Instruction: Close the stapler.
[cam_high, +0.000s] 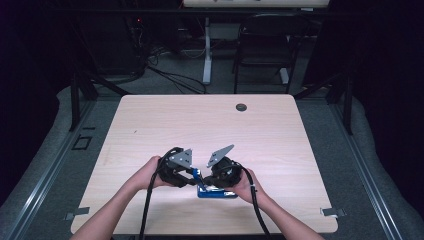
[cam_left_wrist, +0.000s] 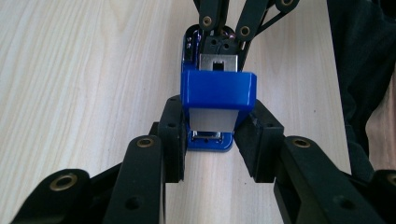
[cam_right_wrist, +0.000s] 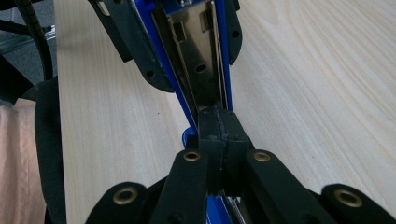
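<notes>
With the blue stapler (cam_high: 216, 191) lying on the desk (cam_high: 150, 125) near its front edge, the left gripper (cam_left_wrist: 211, 126) has its fingers clamped on the base while the right gripper's (cam_right_wrist: 218, 128) shut fingers press into the open magazine, so reloading looks underway; next, probably close the top.

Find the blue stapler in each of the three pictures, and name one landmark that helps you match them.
High view: the blue stapler lies low centre, between the two hands.
Left gripper view: centre, end on, clamped between the left tool.
Right gripper view: top centre, its metal channel open, running down to the shut right tool.
Shared landmark: the pale wooden table.
</notes>
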